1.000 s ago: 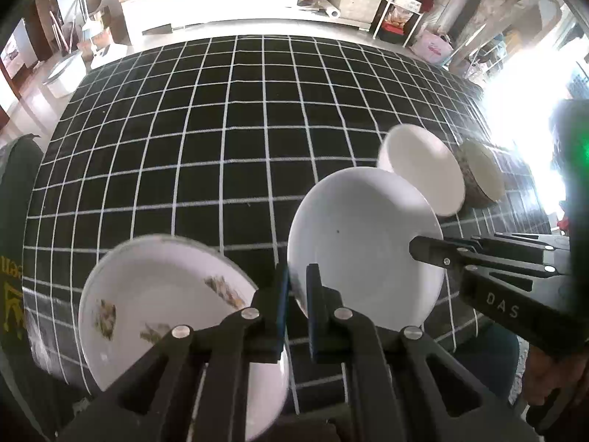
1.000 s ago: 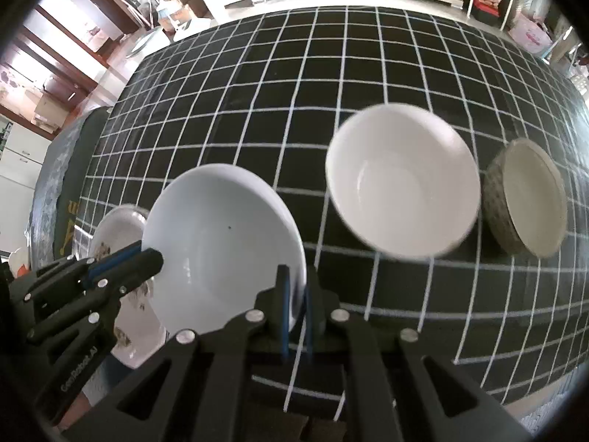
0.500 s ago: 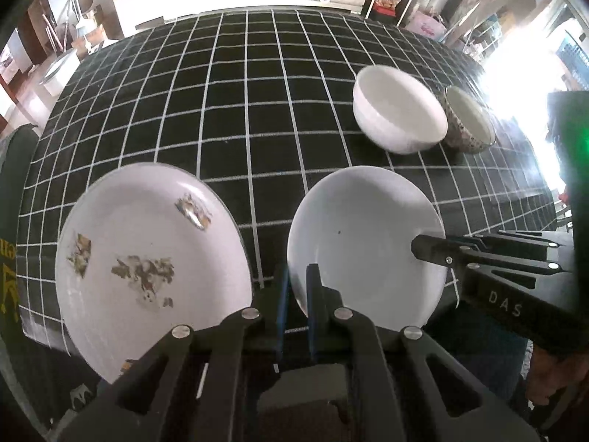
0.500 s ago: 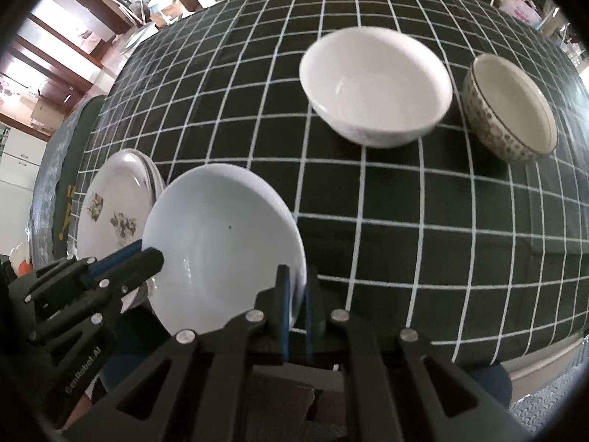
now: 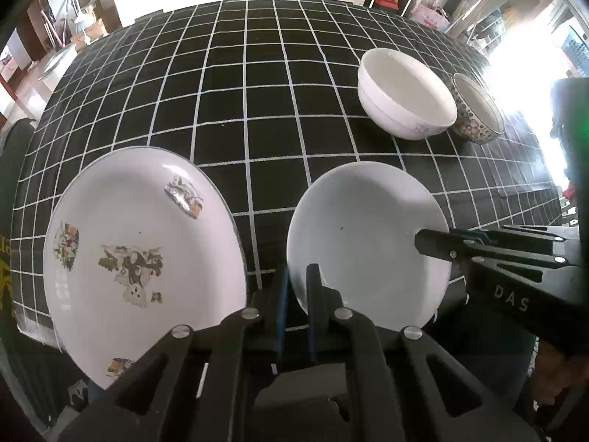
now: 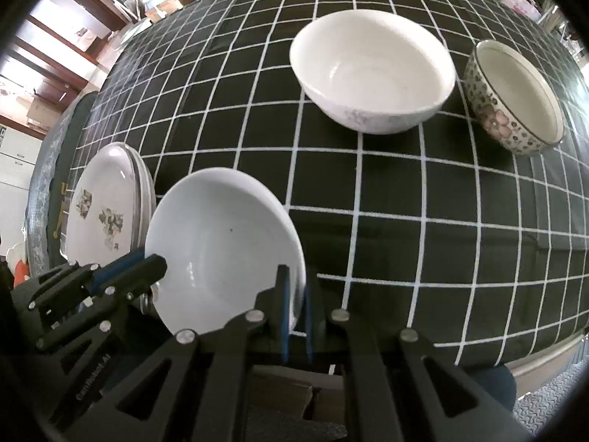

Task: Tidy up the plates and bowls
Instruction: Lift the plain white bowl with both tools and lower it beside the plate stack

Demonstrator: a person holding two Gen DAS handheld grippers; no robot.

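Both claws level, converging from opposite sides on the plain white ceramic dish (image 5: 364,243) — left claw (image 5: 296,294) clenched on its near-left rim, right claw (image 6: 294,305) clenched on its right rim. Dish hollow faces up, held over the desk's (image 5: 257,73) near edge, beside the round floral-print white plate (image 5: 140,254).

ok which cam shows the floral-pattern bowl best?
Right wrist. The floral-pattern bowl shows unobstructed there: pink flower, dotted outer wall, dark rim, pale interior. In the left wrist view it is smaller, near the glare, with its left side hidden behind the white bowl.
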